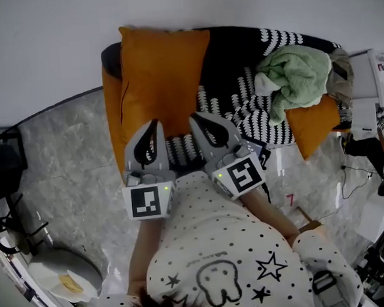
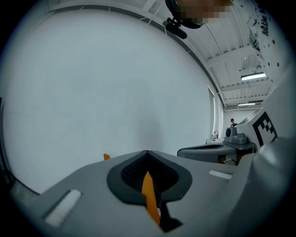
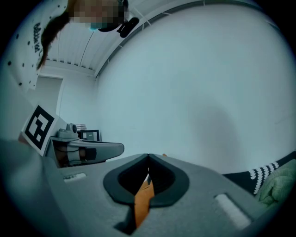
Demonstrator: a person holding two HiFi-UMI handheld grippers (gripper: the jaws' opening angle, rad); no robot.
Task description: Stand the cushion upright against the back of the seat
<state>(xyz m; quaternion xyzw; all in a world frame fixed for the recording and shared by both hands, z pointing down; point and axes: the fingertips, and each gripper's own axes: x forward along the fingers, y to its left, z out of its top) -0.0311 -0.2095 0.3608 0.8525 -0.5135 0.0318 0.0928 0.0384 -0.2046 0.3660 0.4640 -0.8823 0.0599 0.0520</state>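
Note:
The orange cushion point(image 1: 160, 79) stands tall at the left end of the sofa point(image 1: 237, 54), its top edge against the white wall. My left gripper point(image 1: 154, 123) and right gripper point(image 1: 192, 117) sit side by side at the cushion's lower edge. Each is shut on a pinch of its fabric. In the left gripper view an orange strip of cushion point(image 2: 149, 194) shows in the slit of the shut left gripper point(image 2: 148, 155). The right gripper view shows the same orange fabric point(image 3: 143, 201) caught in the shut right gripper point(image 3: 148, 159). The cushion's lower corners are hidden behind the grippers.
A green blanket point(image 1: 295, 77) and a second orange cushion point(image 1: 314, 124) lie at the sofa's right end, on a black-and-white striped cover point(image 1: 255, 112). A white appliance point(image 1: 63, 273) sits on the marble floor at lower left. Cluttered shelves point(image 1: 379, 103) stand at the right.

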